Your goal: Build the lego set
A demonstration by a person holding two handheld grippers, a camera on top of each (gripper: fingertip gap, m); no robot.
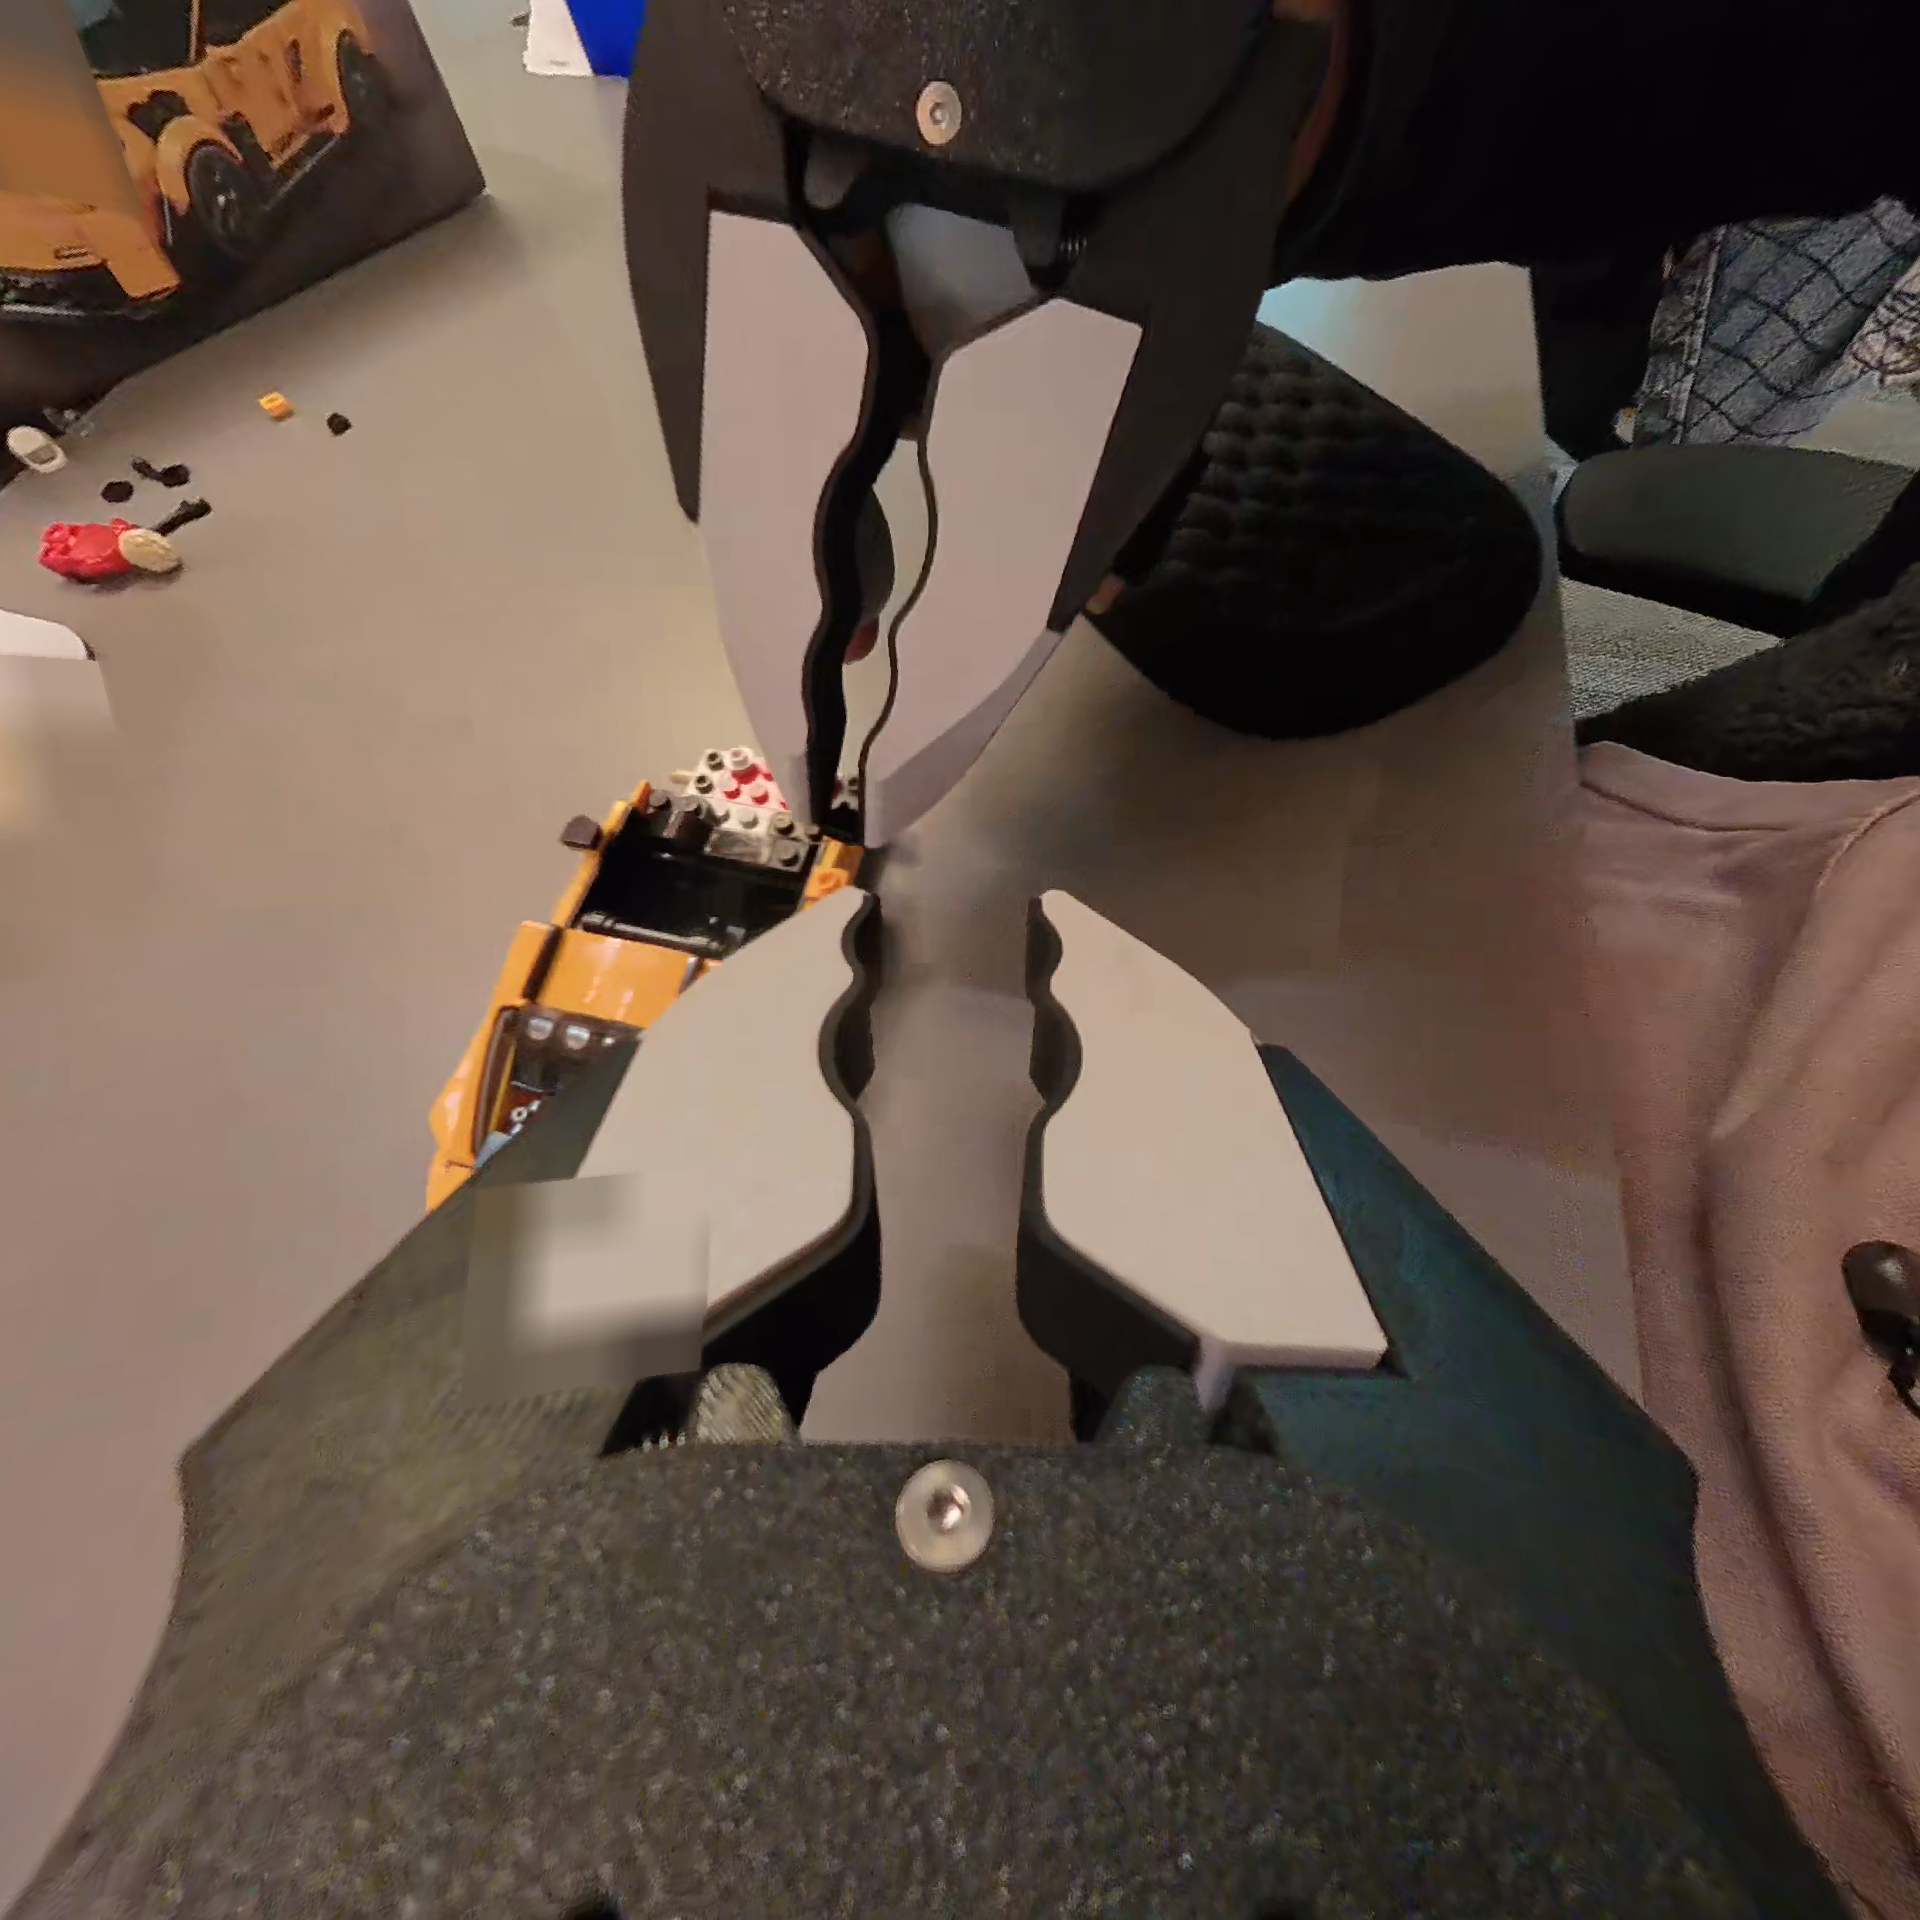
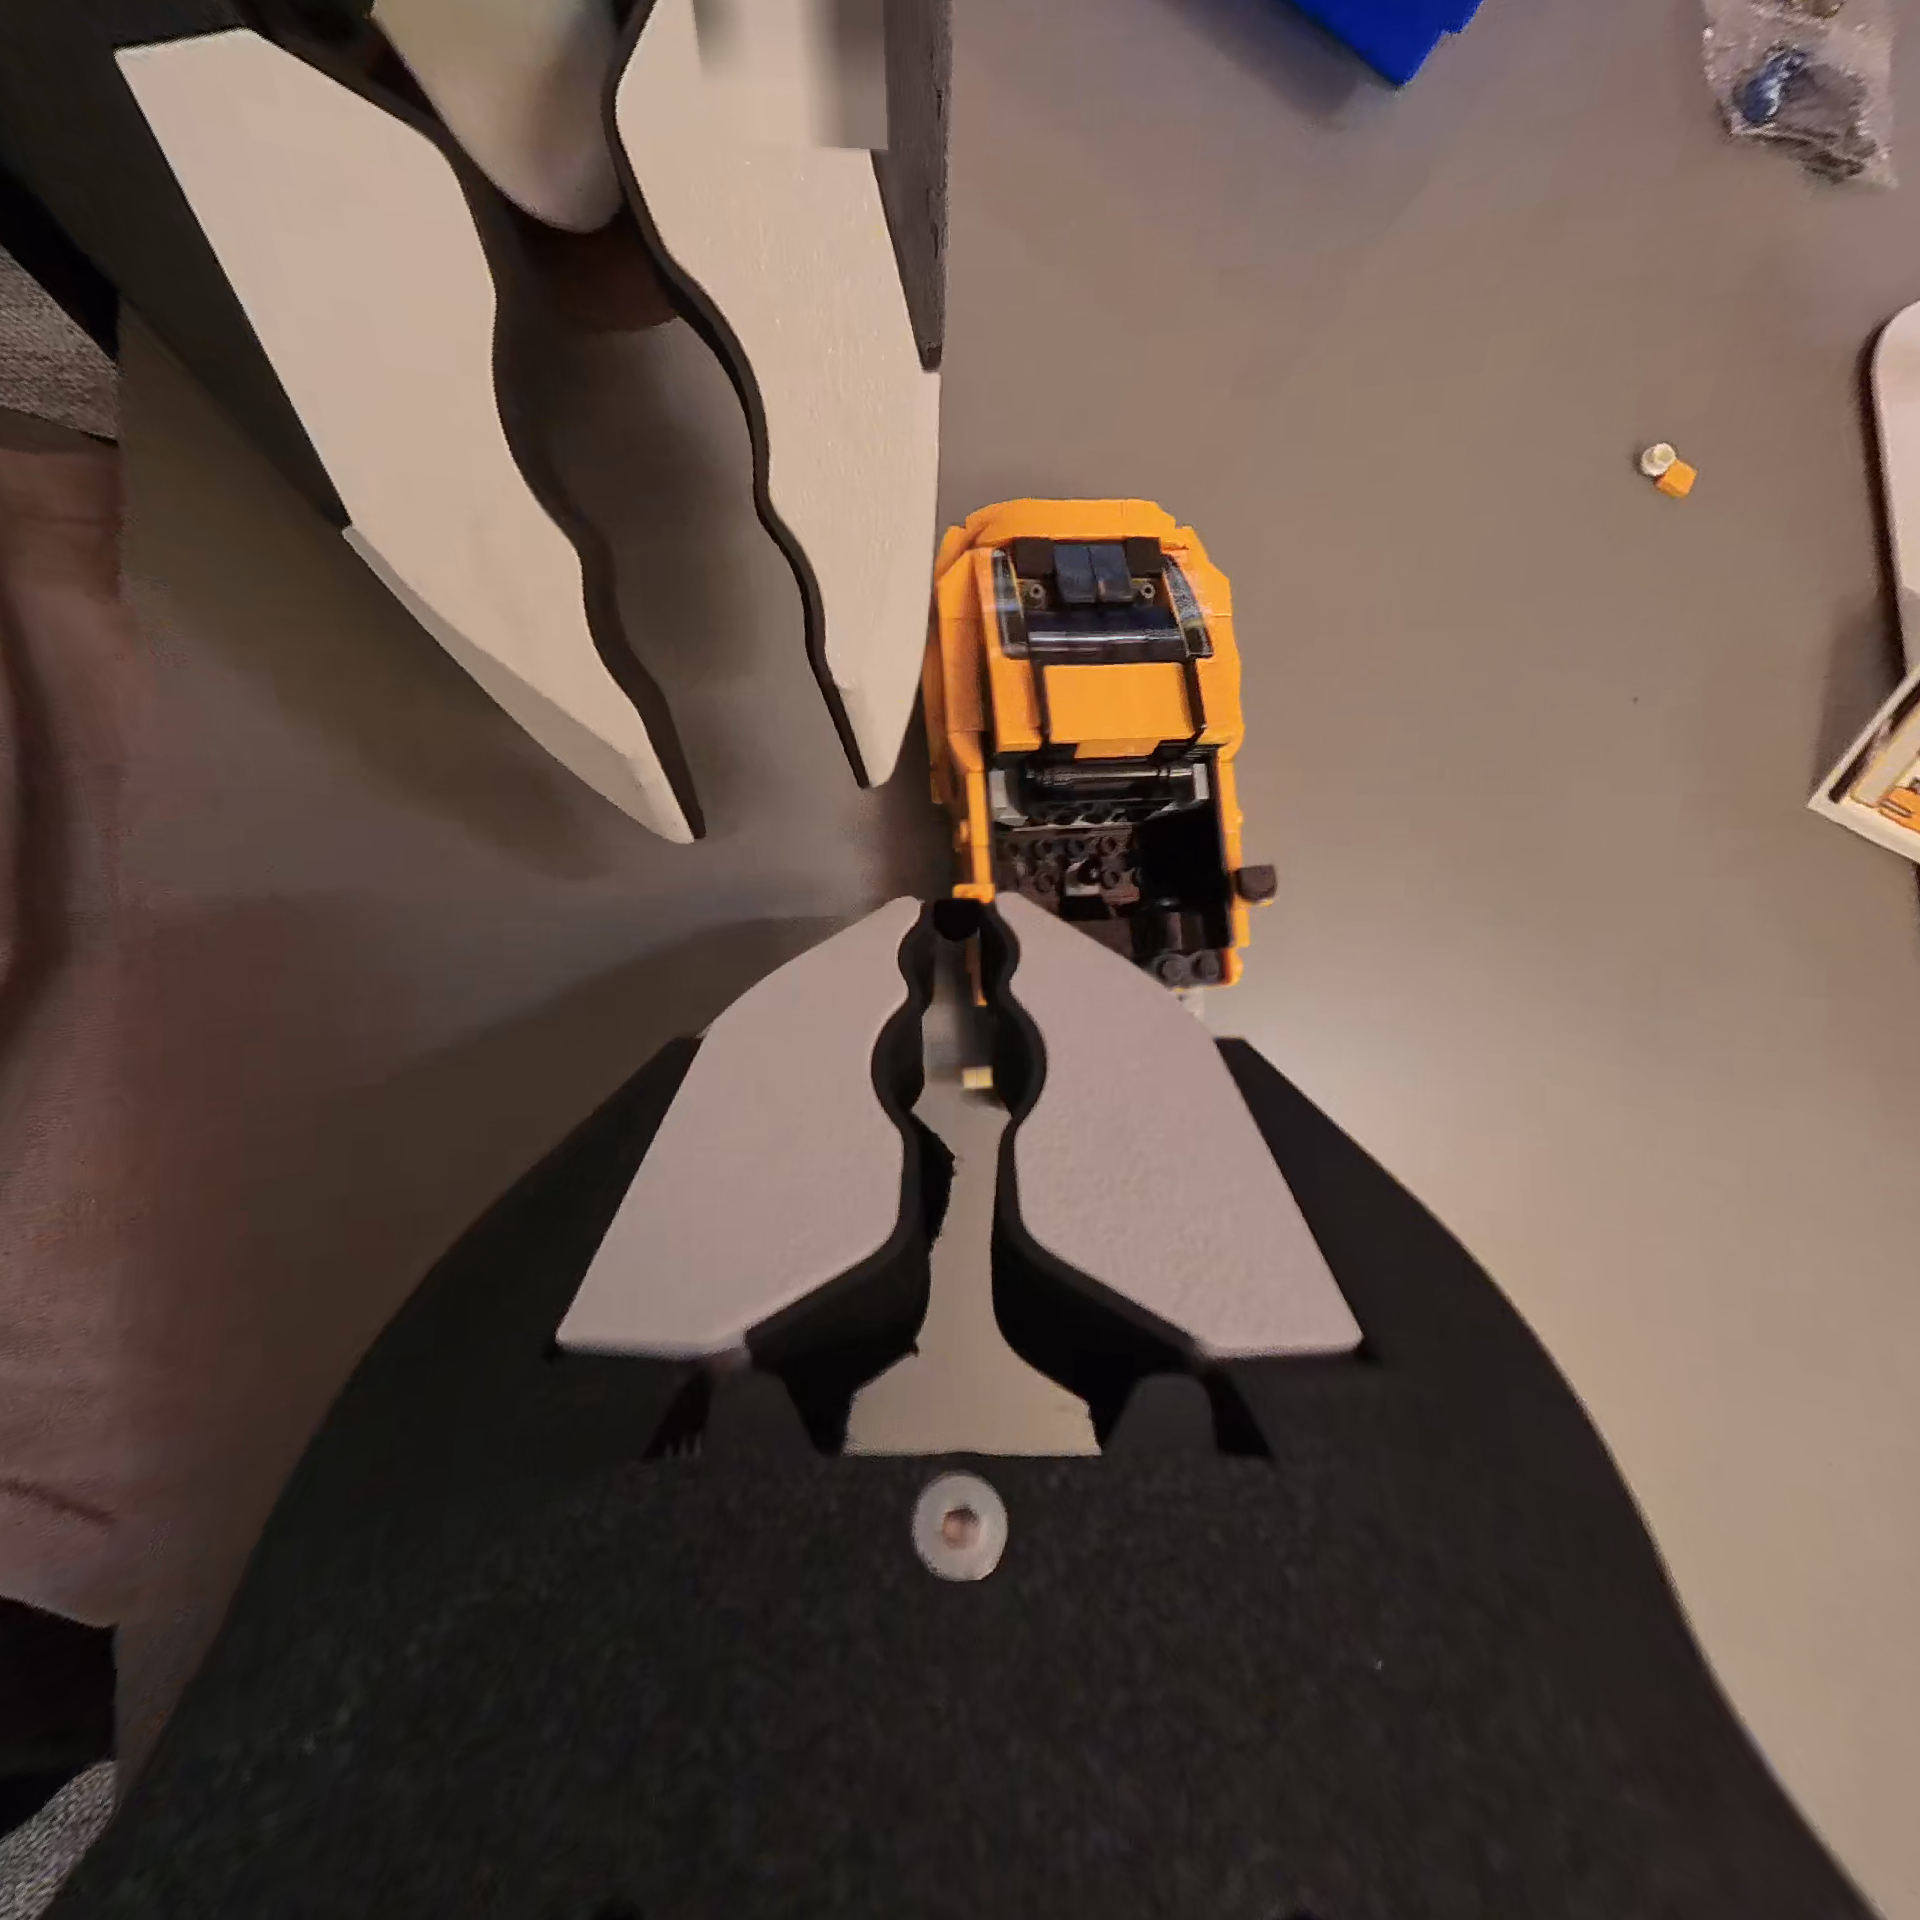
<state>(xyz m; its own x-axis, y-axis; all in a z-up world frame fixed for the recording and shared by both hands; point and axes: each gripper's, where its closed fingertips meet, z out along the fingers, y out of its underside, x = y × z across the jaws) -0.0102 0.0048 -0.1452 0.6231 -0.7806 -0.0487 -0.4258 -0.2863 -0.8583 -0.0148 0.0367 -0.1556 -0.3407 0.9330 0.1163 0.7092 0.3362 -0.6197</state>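
A grey table [image 2: 1455,312] carries a half-stripped orange brick-built car [image 2: 1091,717], its cabin open to black and grey studs, with a printed box showing a similar car [image 1: 208,156] standing far left. The right gripper [image 2: 961,914] has its fingers nearly together, pinching the car's rear left side wall, where a small dark piece sits between the tips. The left gripper [image 1: 951,914] is spread with only bare table between its fingers, just beside the car and touching nothing. Judging by the scene, the model is part-way between whole and loose pieces: the nose and roof panel are joined, the rear lies bare. The left wrist view alone shows scattered black bits [image 1: 156,478], a red piece [image 1: 88,545] and a small orange brick [image 1: 273,405] far left, plus a person's sleeve at right. The right wrist view alone shows the car from above, a blue object [image 2: 1382,31] and a clear bag of parts [image 2: 1797,94] at the far edge.
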